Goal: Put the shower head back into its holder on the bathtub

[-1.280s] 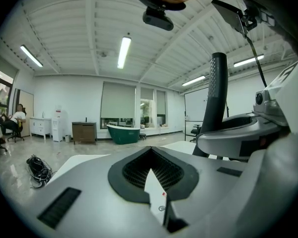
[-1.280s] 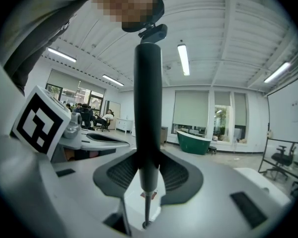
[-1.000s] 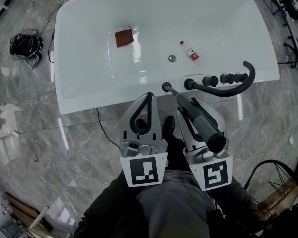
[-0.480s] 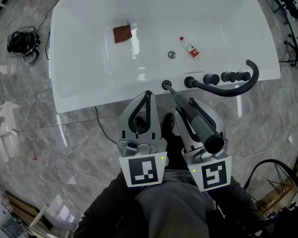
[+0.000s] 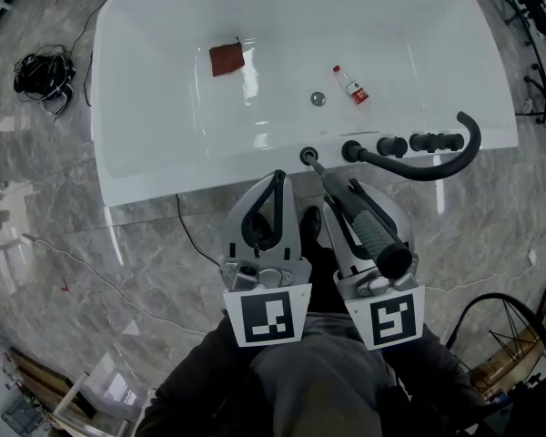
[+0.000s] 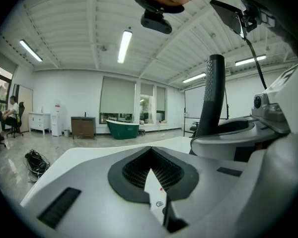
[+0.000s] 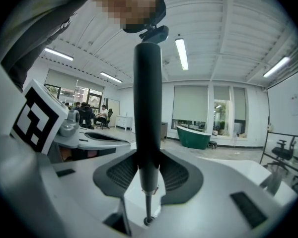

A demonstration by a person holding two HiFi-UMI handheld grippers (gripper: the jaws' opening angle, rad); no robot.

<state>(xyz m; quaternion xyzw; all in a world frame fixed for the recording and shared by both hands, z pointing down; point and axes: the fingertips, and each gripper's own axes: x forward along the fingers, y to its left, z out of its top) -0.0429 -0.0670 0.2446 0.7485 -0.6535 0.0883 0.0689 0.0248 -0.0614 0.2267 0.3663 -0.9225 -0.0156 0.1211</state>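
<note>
At the bathtub [image 5: 146, 176] rim, little had shifted over the last second. Our right gripper [image 5: 344, 189] stayed clamped on the shower head [image 5: 375, 233], its thin end apparently just short of the holder [image 5: 307, 157], so seating remained undone. Our left gripper [image 5: 275, 182] hung beside it, jaws together and empty.

Both point to 12 o'clock, side by side: grey two-jaw left gripper [image 5: 275, 180] closed, empty; matching right gripper [image 5: 342, 189] clamped on a black shower head [image 5: 371, 233].

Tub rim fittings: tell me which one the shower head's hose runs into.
The leftmost fitting, a small ring apart, where the hose of the shower head ends; the rest cluster rightward around the curved spout.
</note>
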